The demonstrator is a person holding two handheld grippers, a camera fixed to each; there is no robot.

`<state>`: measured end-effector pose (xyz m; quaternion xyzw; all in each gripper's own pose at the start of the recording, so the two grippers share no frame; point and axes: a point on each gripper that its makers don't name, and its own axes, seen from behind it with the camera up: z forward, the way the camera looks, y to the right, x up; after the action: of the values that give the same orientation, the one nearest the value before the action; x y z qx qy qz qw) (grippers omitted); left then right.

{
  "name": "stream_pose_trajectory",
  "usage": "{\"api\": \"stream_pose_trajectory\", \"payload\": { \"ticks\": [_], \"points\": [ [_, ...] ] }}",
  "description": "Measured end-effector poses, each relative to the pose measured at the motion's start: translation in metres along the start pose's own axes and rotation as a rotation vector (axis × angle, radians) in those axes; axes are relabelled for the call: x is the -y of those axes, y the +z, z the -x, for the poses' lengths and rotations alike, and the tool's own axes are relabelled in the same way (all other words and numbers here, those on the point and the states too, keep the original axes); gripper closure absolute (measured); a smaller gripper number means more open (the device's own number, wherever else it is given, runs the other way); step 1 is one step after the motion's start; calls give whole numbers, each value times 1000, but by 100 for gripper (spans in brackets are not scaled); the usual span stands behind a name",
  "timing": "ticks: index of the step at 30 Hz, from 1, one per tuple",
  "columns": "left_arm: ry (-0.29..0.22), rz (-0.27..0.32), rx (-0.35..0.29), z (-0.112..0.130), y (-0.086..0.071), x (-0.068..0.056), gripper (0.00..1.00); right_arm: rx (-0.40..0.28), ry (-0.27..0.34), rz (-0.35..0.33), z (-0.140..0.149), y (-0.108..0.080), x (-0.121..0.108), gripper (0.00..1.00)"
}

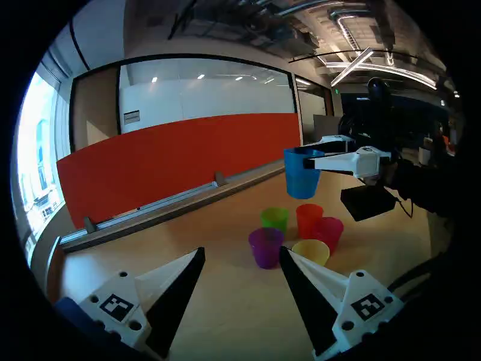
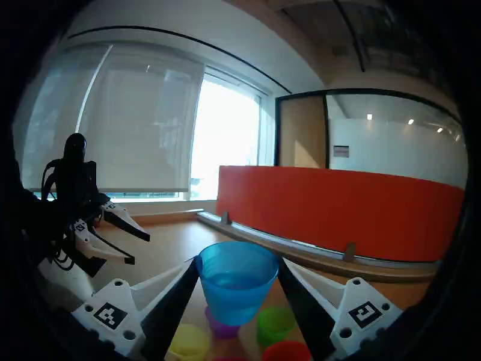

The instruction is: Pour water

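Left gripper view: five cups point(image 1: 308, 222) beneath blue cup point(image 1: 302, 174)

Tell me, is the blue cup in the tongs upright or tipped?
Upright: the blue cup sits level between the right tongs, rim on top, with what looks like water lying flat inside.

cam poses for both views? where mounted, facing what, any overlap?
Left gripper view: rides the left hand-held gripper, low over the wooden table, facing the orange partition; its own open fingers show at bottom, the right hand-held gripper farther off.
Right gripper view: rides the right hand-held gripper, raised, facing the window; its own fingers clamp the blue cup, the left hand-held gripper at left.
Shared: both hand-held grippers, blue cup, orange partition, purple cup, green cup.
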<state>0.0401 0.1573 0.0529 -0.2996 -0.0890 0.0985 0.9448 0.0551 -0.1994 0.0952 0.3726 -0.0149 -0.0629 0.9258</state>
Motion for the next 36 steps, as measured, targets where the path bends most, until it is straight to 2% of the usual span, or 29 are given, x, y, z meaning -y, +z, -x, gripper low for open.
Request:
{"api": "stream_pose_trajectory", "payload": {
  "ticks": [8, 12, 29, 36],
  "points": [
    [-13, 7, -11, -5, 2, -4, 9, -70, 28, 4, -18, -3, 1, 7],
    [-14, 7, -11, -6, 3, -5, 9, -83, 26, 10, -21, -5, 0, 7],
    [-19, 34, -9, -16, 18, -8, 9, -37, 12, 2, -21, -14, 3, 7],
    [-18, 59, -7, -23, 30, -12, 9, 0, 19, -4, -19, -27, 2, 7]
  ]
}}
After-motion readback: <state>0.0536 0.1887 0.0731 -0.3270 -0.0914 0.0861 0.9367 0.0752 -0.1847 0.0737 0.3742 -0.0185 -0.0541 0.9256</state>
